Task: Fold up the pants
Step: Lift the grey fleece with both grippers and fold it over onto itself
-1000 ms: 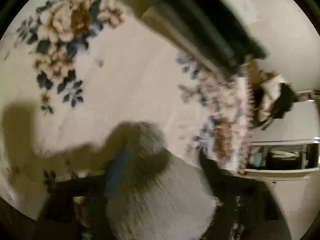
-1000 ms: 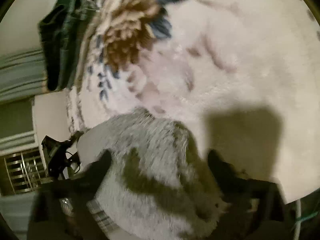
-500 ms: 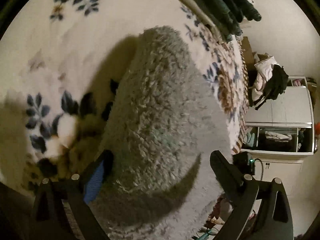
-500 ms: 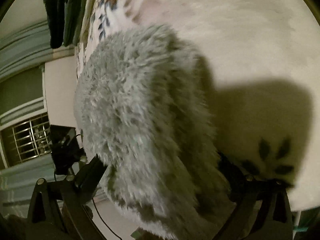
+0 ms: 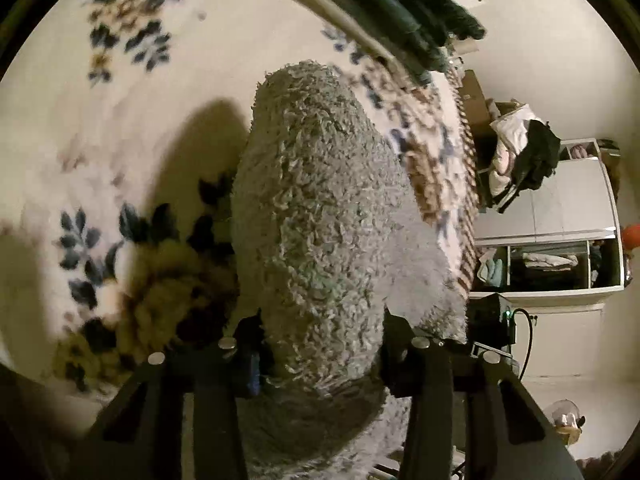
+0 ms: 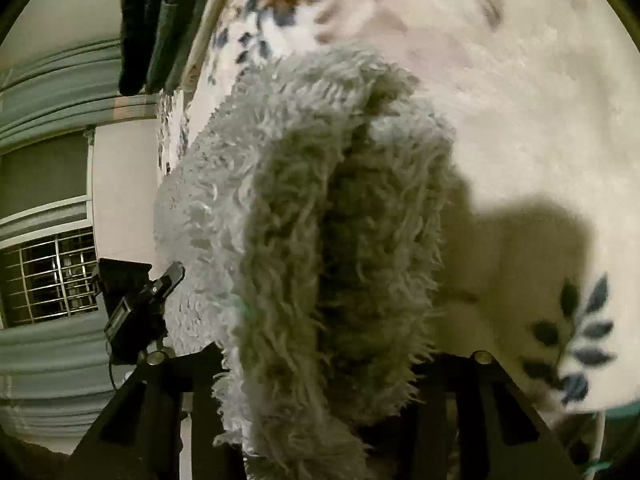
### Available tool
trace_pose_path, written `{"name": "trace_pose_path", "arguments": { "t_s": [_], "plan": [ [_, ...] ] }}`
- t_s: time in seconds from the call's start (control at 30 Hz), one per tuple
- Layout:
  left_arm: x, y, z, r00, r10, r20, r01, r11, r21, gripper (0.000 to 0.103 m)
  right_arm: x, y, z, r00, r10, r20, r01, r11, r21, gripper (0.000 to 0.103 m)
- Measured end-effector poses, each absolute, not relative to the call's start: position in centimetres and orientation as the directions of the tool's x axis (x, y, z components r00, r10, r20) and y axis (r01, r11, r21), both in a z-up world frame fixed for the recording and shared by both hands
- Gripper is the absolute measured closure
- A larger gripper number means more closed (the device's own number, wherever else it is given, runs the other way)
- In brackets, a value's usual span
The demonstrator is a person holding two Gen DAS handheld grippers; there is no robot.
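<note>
Pants (image 5: 320, 216), grey and fluffy, hang bunched over a floral blanket (image 5: 132, 128), clamped in both the left gripper (image 5: 320, 344) and right gripper (image 6: 324, 360). Beyond, an open white cabinet (image 5: 560, 264) holds folded clothes (image 5: 548, 258) on its shelf.

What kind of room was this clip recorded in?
Most likely a bedroom. The fuzzy grey pants are held over a floral plush blanket that looks like bedding, an open wardrobe holds folded clothes, and a barred window sits under curtains.
</note>
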State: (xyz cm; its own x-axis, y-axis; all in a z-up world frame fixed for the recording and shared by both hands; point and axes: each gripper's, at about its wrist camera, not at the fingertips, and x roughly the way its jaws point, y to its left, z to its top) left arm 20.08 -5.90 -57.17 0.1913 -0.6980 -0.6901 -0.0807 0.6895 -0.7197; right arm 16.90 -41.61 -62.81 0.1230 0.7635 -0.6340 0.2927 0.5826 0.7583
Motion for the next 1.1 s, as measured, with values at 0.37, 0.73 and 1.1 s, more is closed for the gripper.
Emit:
{"name": "trace_pose_path", "arguments": {
  "t_s": [0.37, 0.73, 1.1],
  "plan": [
    [24.2, -6.4, -41.0, 0.267, -0.683, -0.68, 0.004, 0.706, -0.708, 0.064, 19.9, -43.3, -47.5, 0.184, 0.765, -0.617, 0.182, 0.59, 0.787, 0.064],
    [42.6, -3.2, -30.6, 0.39, -0.719, -0.576, 0.022, 0.633, -0.774, 0.064, 39.7, -41.4, -32.0, 0.319, 0.699, -0.64, 0.102, 0.647, 0.756, 0.064],
    [60.9, -0.2, -35.7, 0.336, -0.706, -0.624, -0.011, 0.659, -0.752, 0.064, 59.1, -35.7, -32.9, 0.333, 0.635, -0.697, 0.174, 0.685, 0.708, 0.064]
  ]
}}
